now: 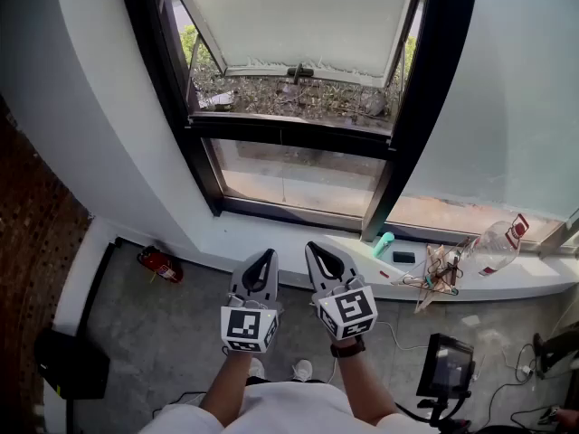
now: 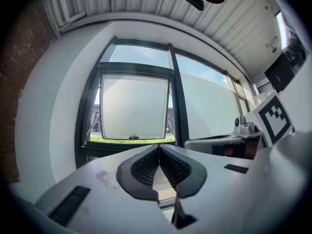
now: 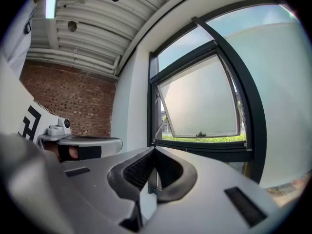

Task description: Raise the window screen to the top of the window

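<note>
The window screen (image 1: 298, 16) is a pale translucent panel in a dark frame (image 1: 167, 70), with a small handle (image 1: 298, 70) on its lower edge. It also shows ahead in the left gripper view as the screen (image 2: 134, 106) and in the right gripper view as the screen (image 3: 202, 104). My left gripper (image 1: 265, 254) and right gripper (image 1: 312, 247) hang side by side well short of the window, level, touching nothing. Both are shut and empty; the left gripper's (image 2: 159, 146) jaws meet, as do the right gripper's (image 3: 154, 149).
A white sill (image 1: 298, 242) runs under the window, bearing a teal object (image 1: 384, 244), a plastic bottle (image 1: 496, 242) and small clutter. On the floor lie a red fire extinguisher (image 1: 161, 265), a black box (image 1: 68, 364) and a screen on a stand (image 1: 445, 367). A brick wall (image 1: 27, 215) stands left.
</note>
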Tool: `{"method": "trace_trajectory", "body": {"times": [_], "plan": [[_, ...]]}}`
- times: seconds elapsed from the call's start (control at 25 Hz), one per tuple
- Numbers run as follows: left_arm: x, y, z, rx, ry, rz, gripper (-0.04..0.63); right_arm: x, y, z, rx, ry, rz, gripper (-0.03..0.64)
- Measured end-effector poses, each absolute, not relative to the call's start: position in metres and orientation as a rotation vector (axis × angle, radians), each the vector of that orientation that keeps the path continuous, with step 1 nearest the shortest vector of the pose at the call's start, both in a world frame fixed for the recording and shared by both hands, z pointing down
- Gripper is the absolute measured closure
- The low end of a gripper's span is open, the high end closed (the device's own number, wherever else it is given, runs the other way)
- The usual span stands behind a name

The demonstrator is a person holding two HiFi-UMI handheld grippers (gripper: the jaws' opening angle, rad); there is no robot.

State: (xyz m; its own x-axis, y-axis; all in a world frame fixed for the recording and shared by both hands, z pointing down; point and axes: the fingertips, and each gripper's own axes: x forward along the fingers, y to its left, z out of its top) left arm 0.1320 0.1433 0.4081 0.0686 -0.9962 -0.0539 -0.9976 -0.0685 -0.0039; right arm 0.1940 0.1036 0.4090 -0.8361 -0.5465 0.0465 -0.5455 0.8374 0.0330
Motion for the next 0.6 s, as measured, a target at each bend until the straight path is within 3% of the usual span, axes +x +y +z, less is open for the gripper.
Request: {"method": "trace_trajectory", "body": {"times": [0.6], "plan": [[0.018,0.222,0.413,-2.200,2.223,0.078,0.591,0.068,0.174,0.419,0.745,-2.928,0.051,0.618]]}}
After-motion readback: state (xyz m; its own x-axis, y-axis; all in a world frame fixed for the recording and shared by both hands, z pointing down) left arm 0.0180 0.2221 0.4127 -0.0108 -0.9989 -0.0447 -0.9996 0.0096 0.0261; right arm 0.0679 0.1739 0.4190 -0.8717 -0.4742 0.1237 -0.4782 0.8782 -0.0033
